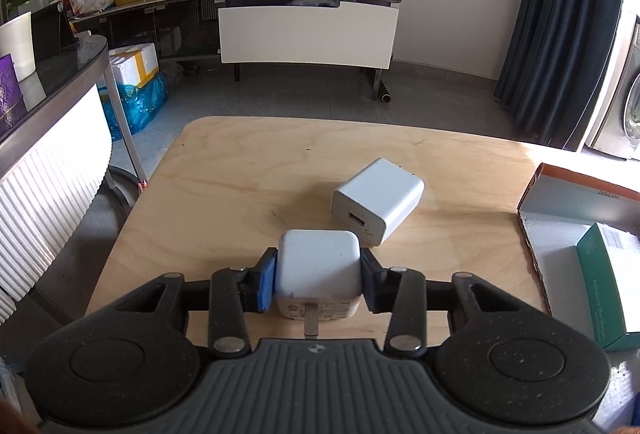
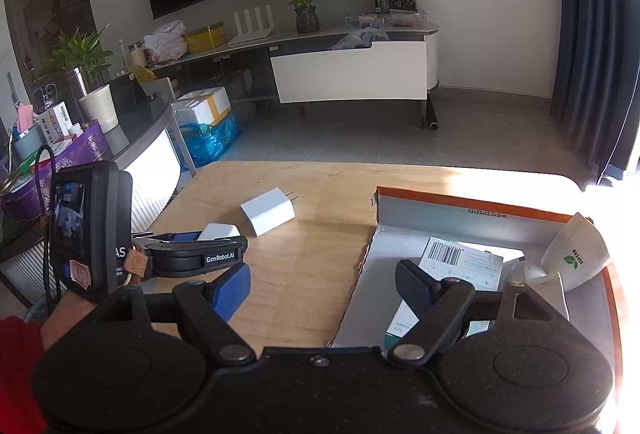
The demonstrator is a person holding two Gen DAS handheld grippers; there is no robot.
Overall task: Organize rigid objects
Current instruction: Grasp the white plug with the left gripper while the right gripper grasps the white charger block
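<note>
My left gripper (image 1: 319, 270) is shut on a white rounded charger cube (image 1: 318, 266), prongs toward the camera, just above the wooden table (image 1: 240, 186). A second white USB charger (image 1: 378, 200) lies on the table just beyond it; it also shows in the right wrist view (image 2: 267, 211). My right gripper (image 2: 324, 284) is open and empty over the left edge of an open cardboard box (image 2: 472, 204). The left gripper (image 2: 222, 248) with its cube (image 2: 218, 232) shows in the right wrist view at left.
The box (image 1: 576, 182) at the table's right holds a teal carton (image 1: 608, 282), a barcoded packet (image 2: 460, 262) and a white tube (image 2: 576, 254). A dark counter (image 1: 52, 82) stands left of the table. A TV stand (image 1: 308, 34) is across the floor.
</note>
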